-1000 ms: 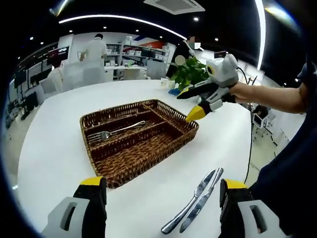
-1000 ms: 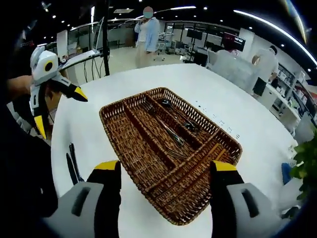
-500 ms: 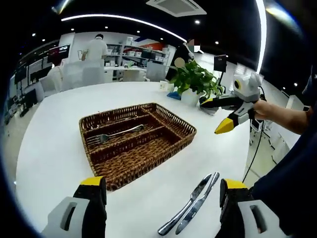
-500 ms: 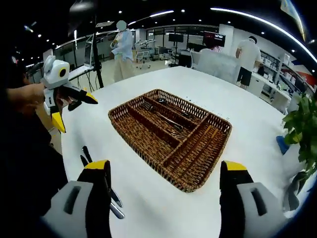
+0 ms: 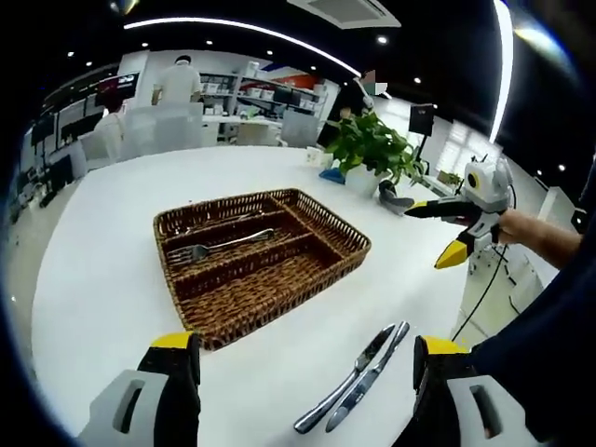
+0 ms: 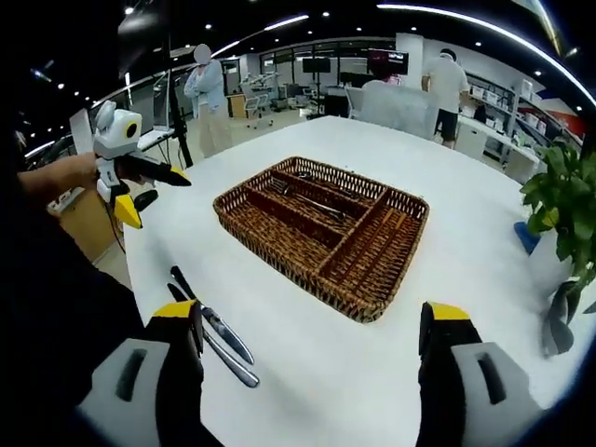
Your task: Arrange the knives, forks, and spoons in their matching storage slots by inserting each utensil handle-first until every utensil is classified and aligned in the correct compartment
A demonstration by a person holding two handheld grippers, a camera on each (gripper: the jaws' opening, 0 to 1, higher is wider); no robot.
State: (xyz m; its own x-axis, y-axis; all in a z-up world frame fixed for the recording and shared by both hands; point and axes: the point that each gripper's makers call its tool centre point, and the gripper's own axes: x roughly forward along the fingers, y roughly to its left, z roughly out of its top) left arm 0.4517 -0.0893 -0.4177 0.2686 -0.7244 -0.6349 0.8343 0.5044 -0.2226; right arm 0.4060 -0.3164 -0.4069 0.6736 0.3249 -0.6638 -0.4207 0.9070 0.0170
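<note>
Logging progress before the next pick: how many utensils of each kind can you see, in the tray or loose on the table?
Silver table knives loose on the white table: 2
Silver forks in the brown wicker tray: 1
Spoons: 0 clearly identifiable
Total: 3

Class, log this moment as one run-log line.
left gripper: open | right gripper: open | basket: holds fork | two knives: on table
</note>
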